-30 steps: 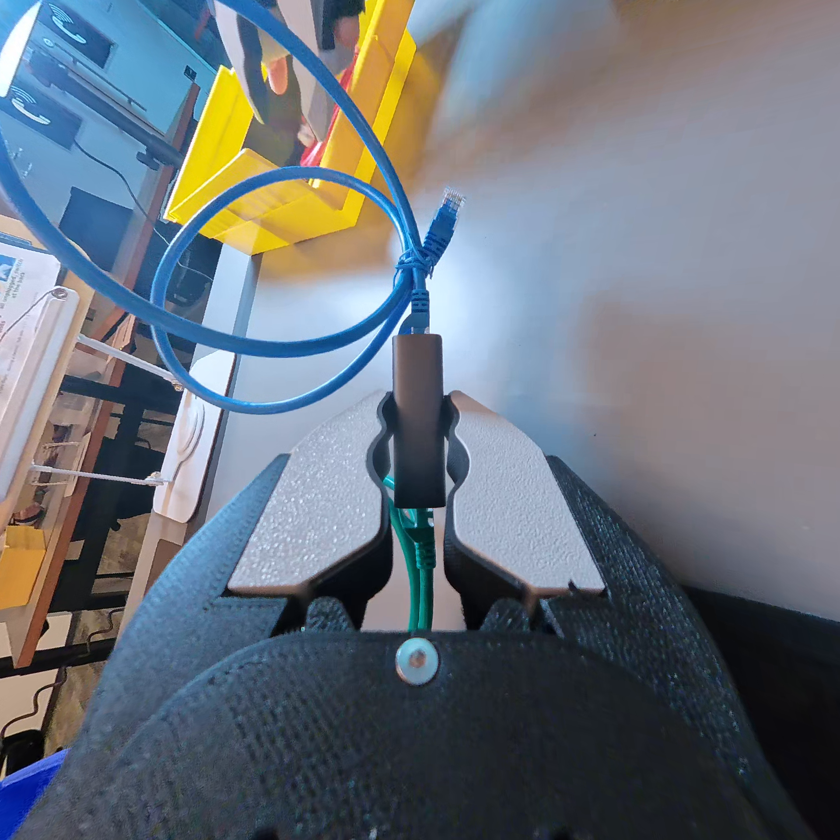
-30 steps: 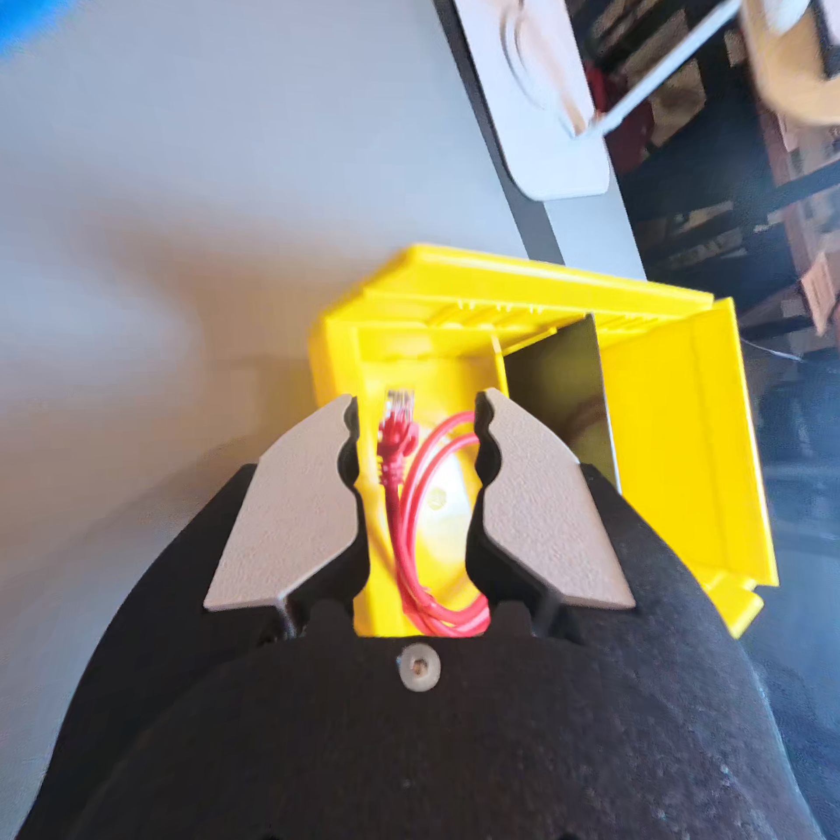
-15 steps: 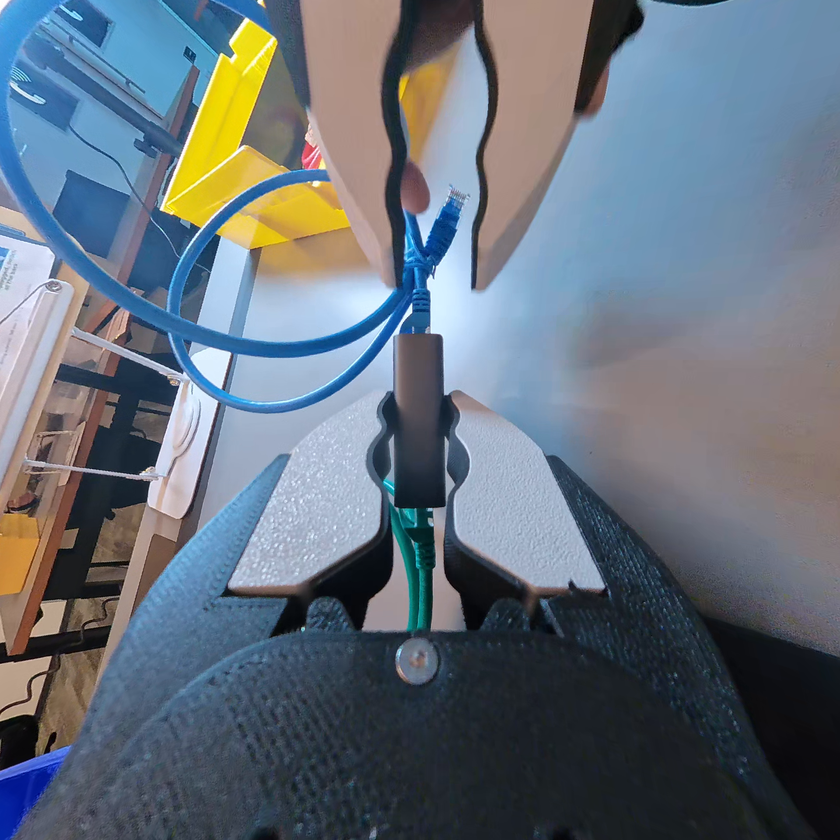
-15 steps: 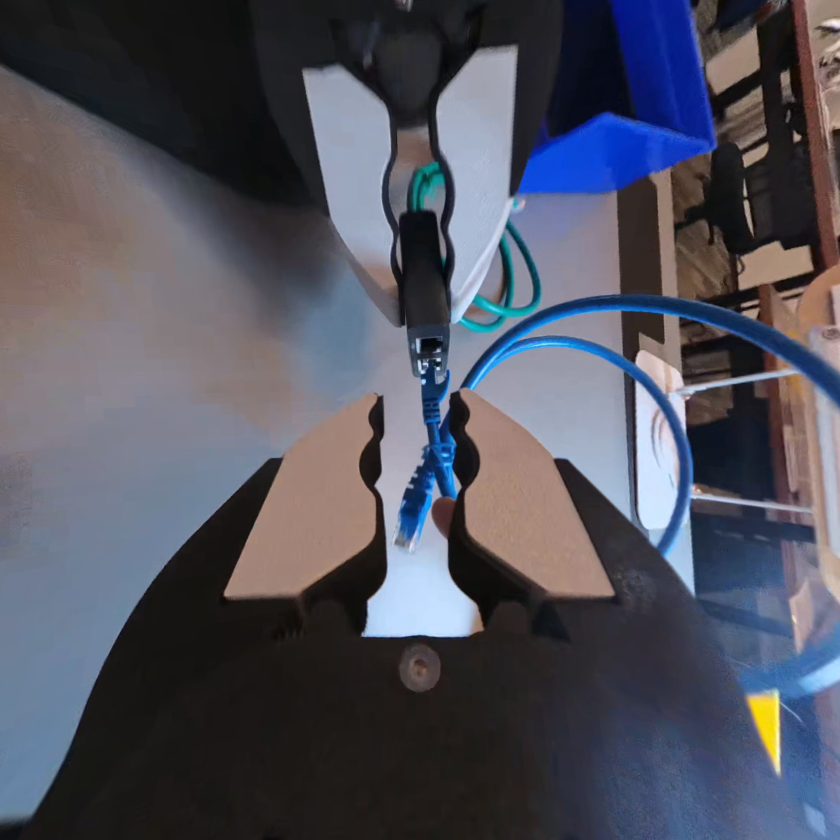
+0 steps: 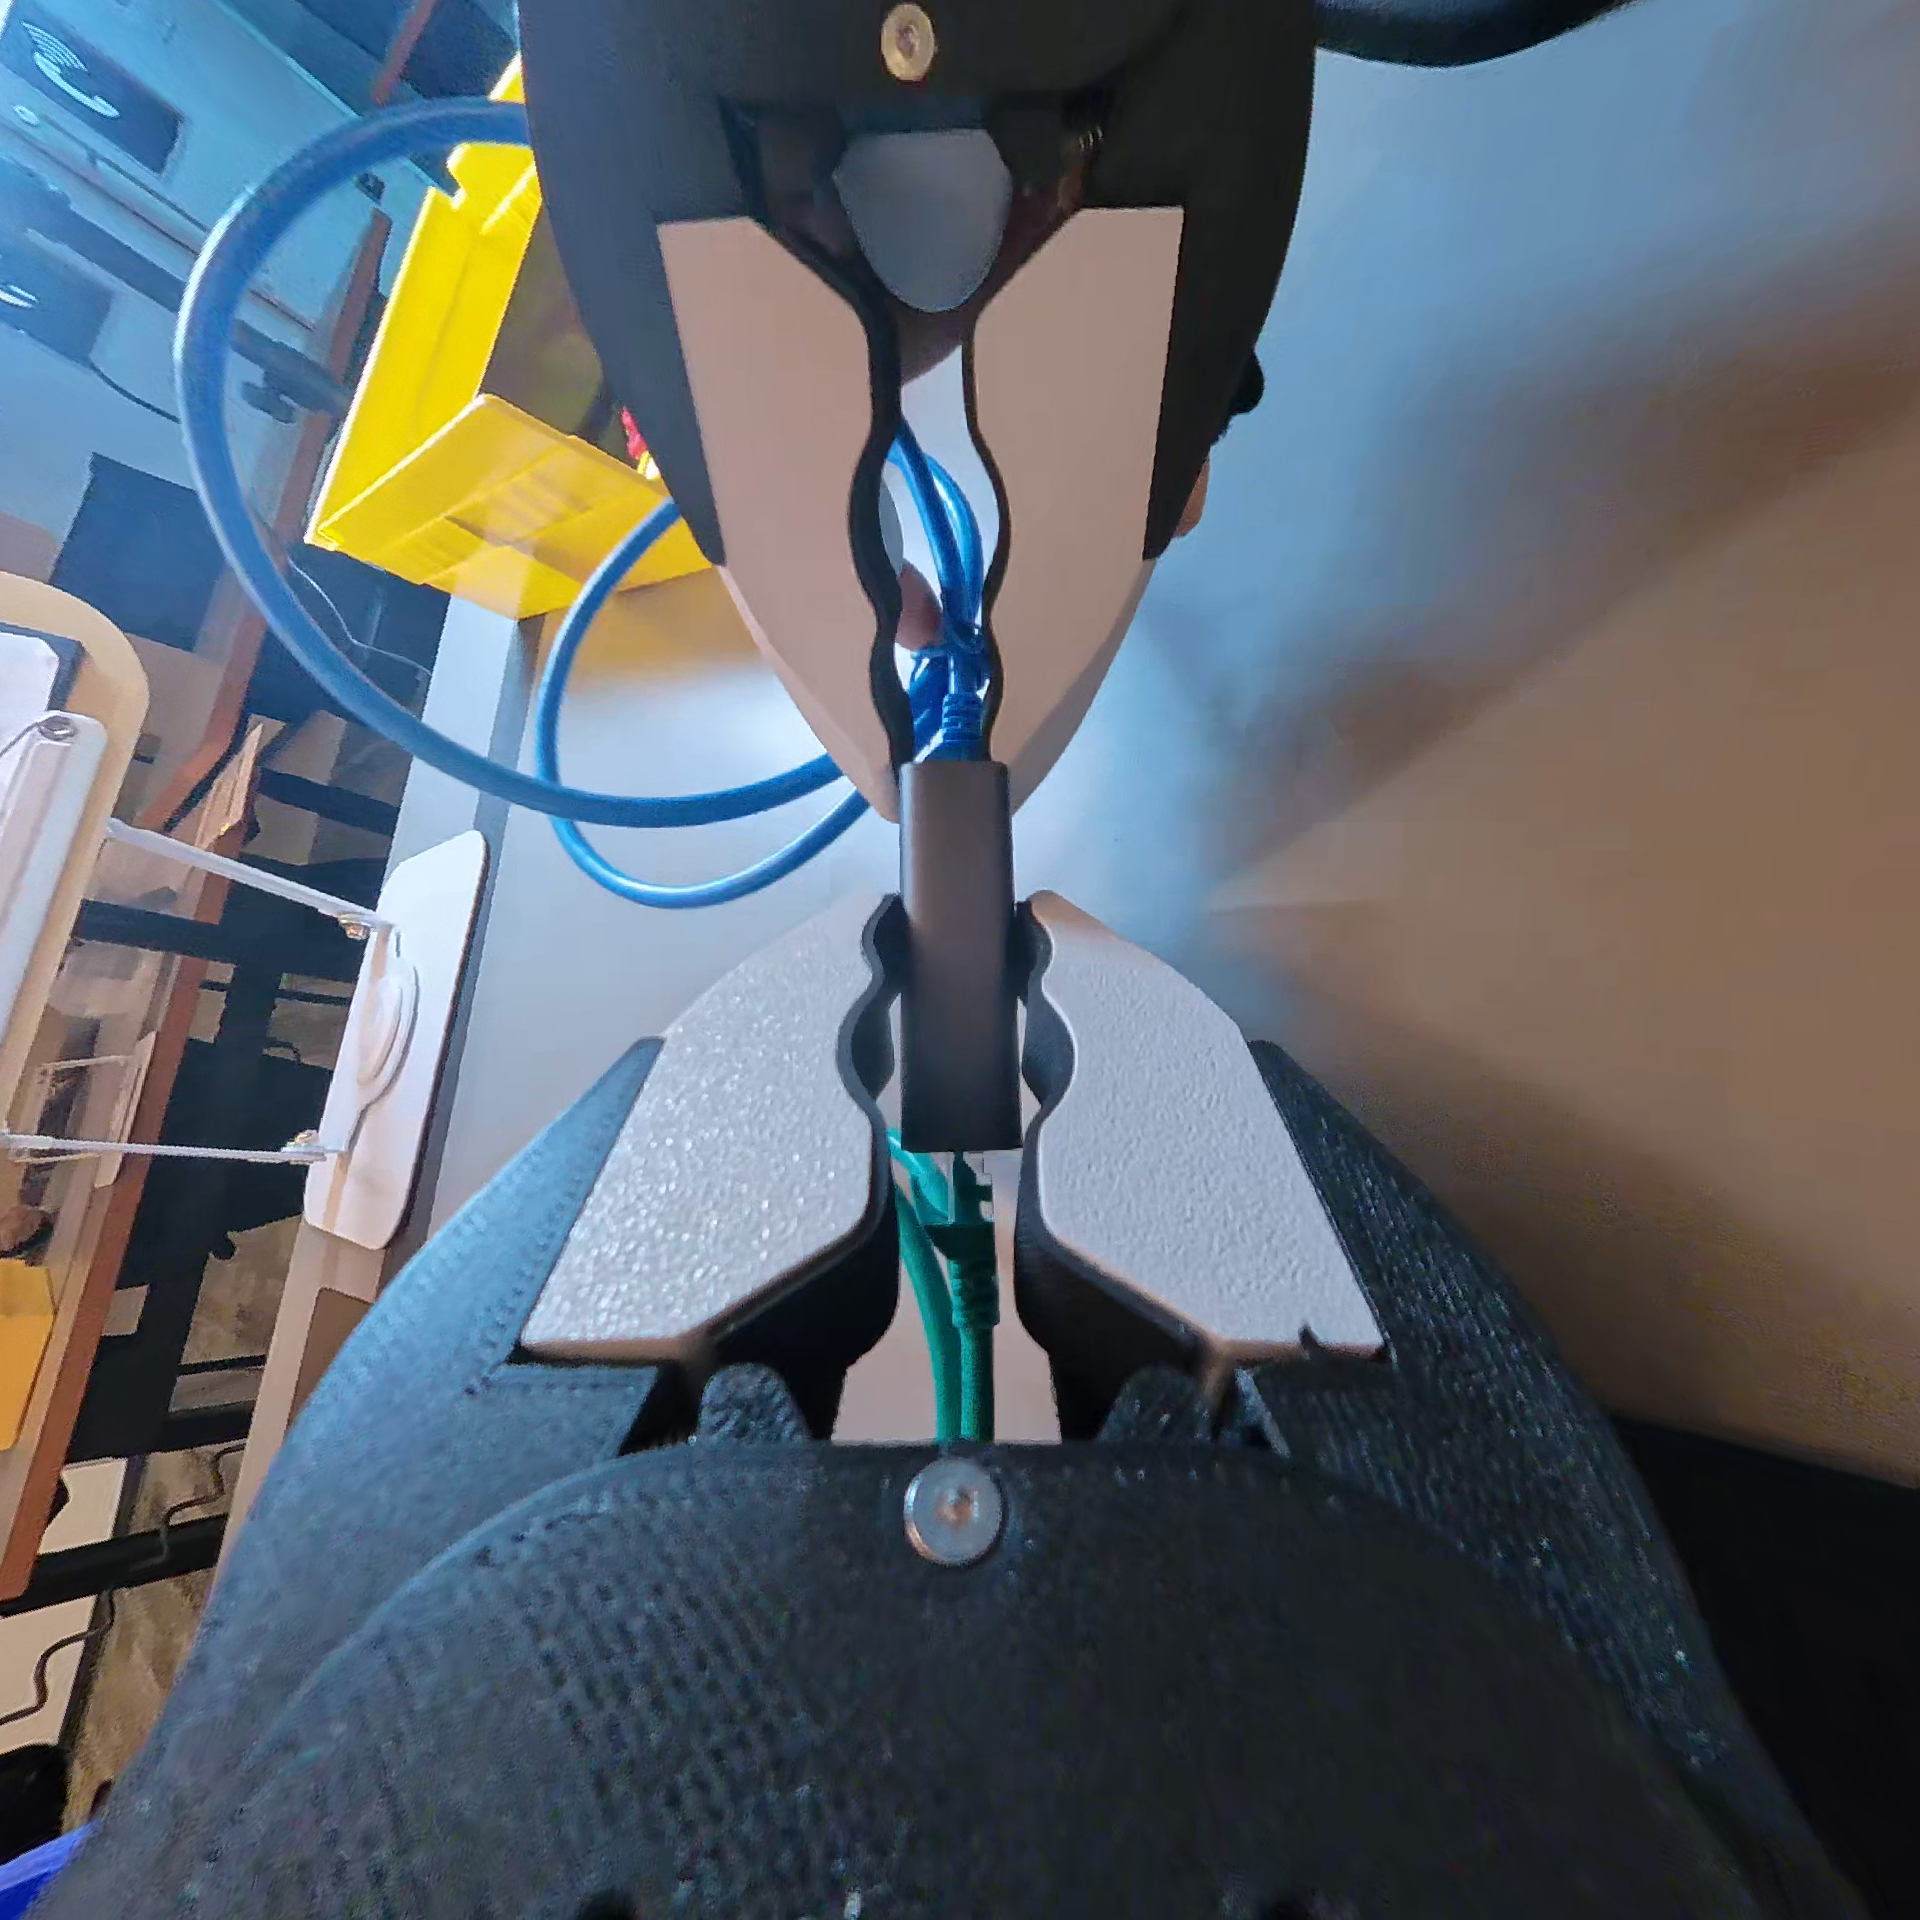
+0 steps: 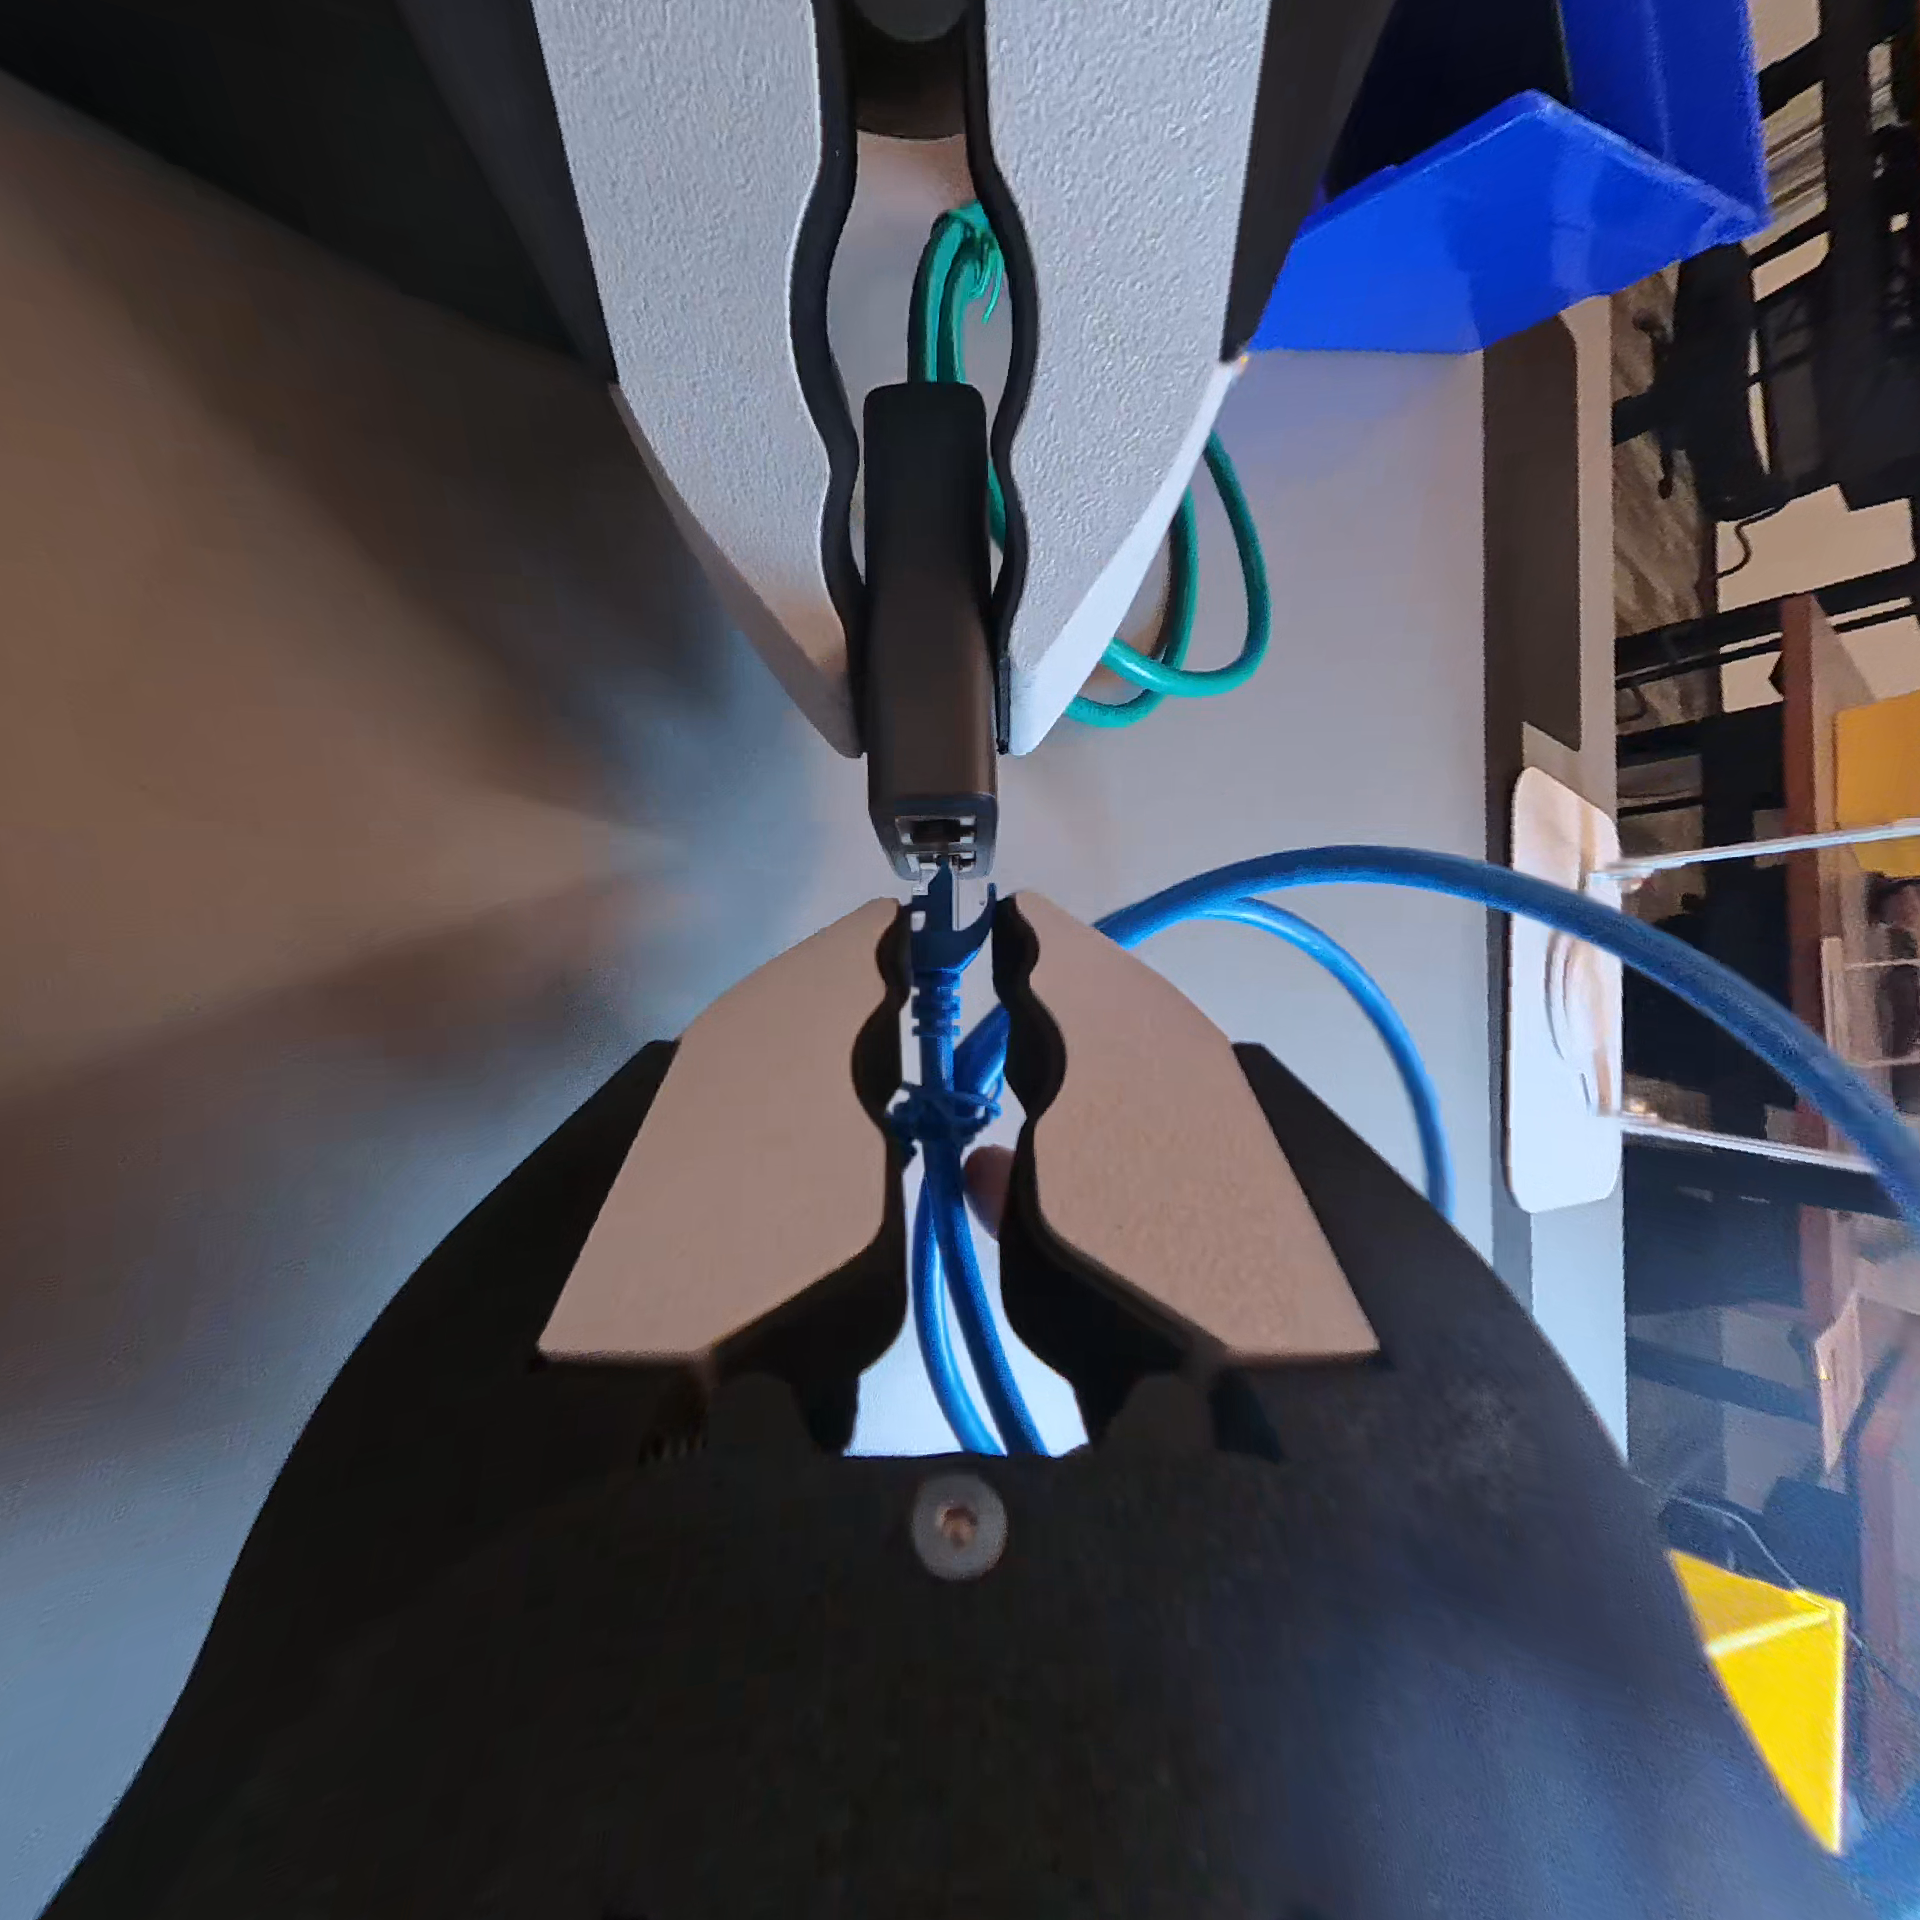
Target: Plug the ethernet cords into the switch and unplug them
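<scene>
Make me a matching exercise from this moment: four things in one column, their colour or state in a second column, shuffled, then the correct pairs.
Column one:
1. switch
2. blue cord
3. green cord
4. bin at the table's far edge

Column two:
A. yellow
B. plug at the switch's port, between the right hand-held gripper's fingers
C. dark body clamped in the left hand-held gripper
D. runs from the switch's rear end, between the left hand-held gripper's fingers

Pairs: 1-C, 2-B, 3-D, 4-A
</scene>
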`<state>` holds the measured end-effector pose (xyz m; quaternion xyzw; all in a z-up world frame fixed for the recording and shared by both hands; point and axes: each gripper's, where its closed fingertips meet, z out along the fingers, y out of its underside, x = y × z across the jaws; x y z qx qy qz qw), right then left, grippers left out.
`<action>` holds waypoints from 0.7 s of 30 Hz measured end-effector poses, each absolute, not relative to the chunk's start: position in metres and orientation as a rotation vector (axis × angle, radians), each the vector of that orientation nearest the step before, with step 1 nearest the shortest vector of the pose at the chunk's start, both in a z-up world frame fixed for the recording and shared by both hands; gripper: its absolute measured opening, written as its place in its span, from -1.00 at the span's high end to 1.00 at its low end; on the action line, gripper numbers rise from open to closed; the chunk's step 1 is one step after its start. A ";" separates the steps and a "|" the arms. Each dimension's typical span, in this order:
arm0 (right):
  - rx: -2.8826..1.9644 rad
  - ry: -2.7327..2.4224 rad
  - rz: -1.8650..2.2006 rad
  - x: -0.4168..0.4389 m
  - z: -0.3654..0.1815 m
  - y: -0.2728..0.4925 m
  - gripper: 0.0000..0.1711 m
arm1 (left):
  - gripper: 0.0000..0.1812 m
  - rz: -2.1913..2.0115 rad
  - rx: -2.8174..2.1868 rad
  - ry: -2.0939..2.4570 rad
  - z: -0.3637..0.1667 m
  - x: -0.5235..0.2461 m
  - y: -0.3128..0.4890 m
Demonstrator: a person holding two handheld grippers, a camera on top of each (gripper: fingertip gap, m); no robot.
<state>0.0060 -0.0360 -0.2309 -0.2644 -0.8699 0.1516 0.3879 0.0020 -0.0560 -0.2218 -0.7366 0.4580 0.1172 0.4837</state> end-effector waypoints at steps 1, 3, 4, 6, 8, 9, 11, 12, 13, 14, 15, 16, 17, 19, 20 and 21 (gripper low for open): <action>-0.662 -2.212 0.392 0.006 -0.230 -0.037 0.82 | 0.77 0.284 -1.792 1.118 -0.222 0.002 -0.056; -0.622 -2.210 0.379 0.008 -0.230 -0.037 0.83 | 0.77 0.280 -1.782 1.123 -0.221 0.004 -0.057; -0.602 -2.215 0.370 0.009 -0.230 -0.038 0.83 | 0.77 0.283 -1.773 1.134 -0.221 0.005 -0.057; -0.552 -2.220 0.348 0.011 -0.229 -0.040 0.84 | 0.77 0.313 -1.747 1.171 -0.220 0.006 -0.058; -0.487 -2.238 0.316 0.013 -0.231 -0.042 0.84 | 0.77 0.343 -1.730 1.216 -0.222 0.008 -0.059; -0.449 -2.249 0.295 0.013 -0.233 -0.043 0.84 | 0.77 0.363 -1.719 1.243 -0.223 0.008 -0.060; -0.369 -2.296 0.263 0.017 -0.238 -0.046 0.85 | 0.76 0.385 -1.711 1.294 -0.227 0.010 -0.062; -0.335 -2.329 0.257 0.020 -0.240 -0.048 0.85 | 0.76 0.387 -1.709 1.316 -0.229 0.012 -0.062; -0.303 -2.357 0.249 0.023 -0.242 -0.049 0.84 | 0.76 0.384 -1.706 1.332 -0.231 0.014 -0.063; -0.272 -2.387 0.246 0.027 -0.243 -0.050 0.84 | 0.75 0.374 -1.704 1.347 -0.232 0.017 -0.064; -0.248 -2.413 0.249 0.031 -0.243 -0.051 0.84 | 0.75 0.361 -1.700 1.357 -0.233 0.019 -0.065; -0.226 -2.433 0.251 0.035 -0.242 -0.052 0.84 | 0.75 0.345 -1.693 1.359 -0.232 0.022 -0.065; -0.213 -2.455 0.256 0.040 -0.239 -0.052 0.84 | 0.75 0.329 -1.684 1.352 -0.230 0.025 -0.065; -0.220 -2.477 0.280 0.047 -0.230 -0.052 0.84 | 0.76 0.297 -1.667 1.331 -0.223 0.031 -0.064; -0.221 -2.482 0.282 0.051 -0.226 -0.051 0.84 | 0.76 0.288 -1.658 1.326 -0.221 0.034 -0.064; -0.223 -2.491 0.282 0.055 -0.223 -0.051 0.84 | 0.76 0.288 -1.650 1.329 -0.219 0.037 -0.063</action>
